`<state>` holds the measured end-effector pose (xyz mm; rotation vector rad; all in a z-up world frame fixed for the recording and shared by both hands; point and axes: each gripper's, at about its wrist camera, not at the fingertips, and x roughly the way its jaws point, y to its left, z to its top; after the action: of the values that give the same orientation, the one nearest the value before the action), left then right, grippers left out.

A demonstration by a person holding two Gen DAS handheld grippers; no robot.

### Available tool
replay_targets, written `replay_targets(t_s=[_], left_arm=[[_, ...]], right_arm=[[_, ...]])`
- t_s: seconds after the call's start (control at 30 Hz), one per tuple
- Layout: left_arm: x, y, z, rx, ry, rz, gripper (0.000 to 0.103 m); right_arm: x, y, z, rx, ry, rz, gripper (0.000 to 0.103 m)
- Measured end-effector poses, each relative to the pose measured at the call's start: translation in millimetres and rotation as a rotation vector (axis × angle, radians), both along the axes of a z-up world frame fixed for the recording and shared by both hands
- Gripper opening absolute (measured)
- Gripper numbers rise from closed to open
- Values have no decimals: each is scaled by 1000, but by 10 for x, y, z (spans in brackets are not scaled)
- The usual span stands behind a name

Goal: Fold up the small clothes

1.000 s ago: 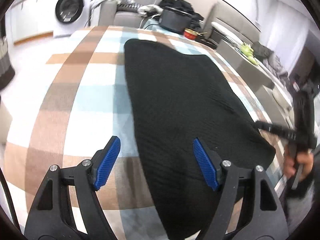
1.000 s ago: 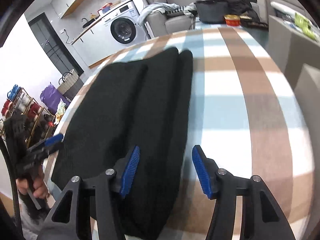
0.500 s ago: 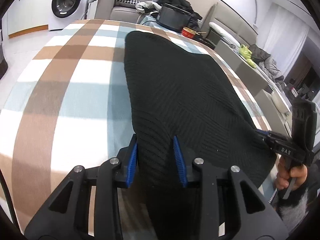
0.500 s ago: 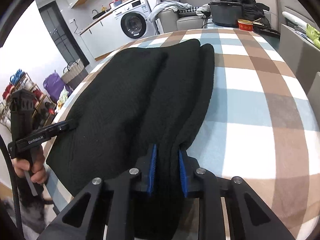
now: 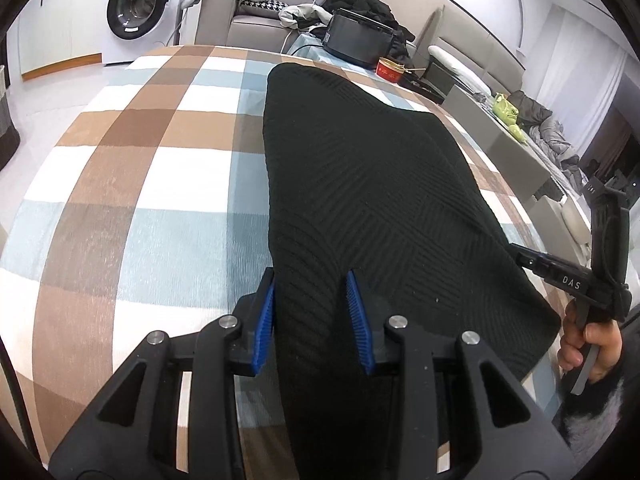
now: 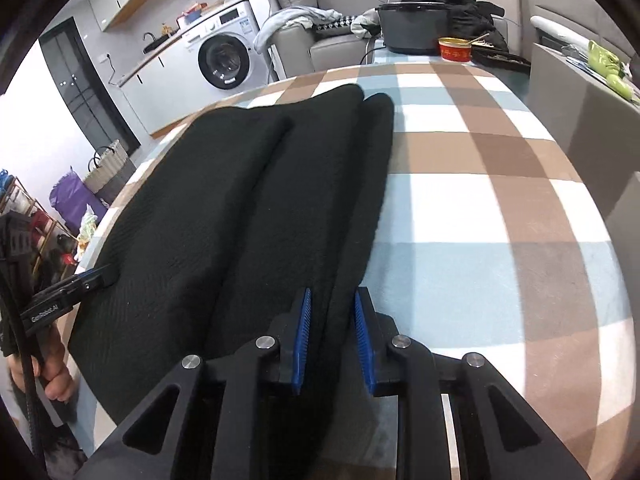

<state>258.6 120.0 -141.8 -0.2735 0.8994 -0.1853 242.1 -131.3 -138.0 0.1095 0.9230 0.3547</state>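
A black knit garment [image 5: 360, 184] lies lengthwise on the checked table cover [image 5: 140, 168], folded into long layers. My left gripper [image 5: 312, 312] is shut on the garment's near left corner, blue pads pressing the bunched cloth. In the right wrist view the same black garment [image 6: 224, 216] shows ridged folds, and my right gripper [image 6: 330, 320] is shut on its near right edge. Each view shows the other gripper at the garment's far side: the right gripper [image 5: 524, 254] at the right, the left gripper [image 6: 96, 278] at the left, each held by a hand.
Beyond the table's far end stand a black pot [image 5: 356, 42] and a red bowl [image 5: 390, 69]. A washing machine [image 5: 136, 12] and a sofa with clothes [image 5: 248, 12] are behind. A grey counter [image 6: 580, 92] runs along the right side.
Both grippers went from wide open over the garment's near edge to closed on its corners, and both have moved forward over the table with the cloth.
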Motion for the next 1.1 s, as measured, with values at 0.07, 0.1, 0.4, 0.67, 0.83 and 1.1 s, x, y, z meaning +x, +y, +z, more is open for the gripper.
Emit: replay_targets(t_s=[0.07,0.1,0.4,0.67,0.83,1.1], left_arm=[[-17,4,-5,-1,-2,1,31],[-19,6,-6,2,-2,0,31],[-442,17,277,63,-114,16,57],[-958,-184,543,143,-344,9,97],[-1052,-288,565,172,-377,24,102],[-1098,-295,535,192,-409,55,102]], right_arm=[[-33,-77,2,-1,2,-17,22],[-57,-108,10,-18,-1,-34,22],[-379,-151,299,26,-117,5,73],[-837,-81,555,62,-318,69,103],[-1066,-26,668,80,-425,93,103],[-1170,108,605,61,-460,113,103]])
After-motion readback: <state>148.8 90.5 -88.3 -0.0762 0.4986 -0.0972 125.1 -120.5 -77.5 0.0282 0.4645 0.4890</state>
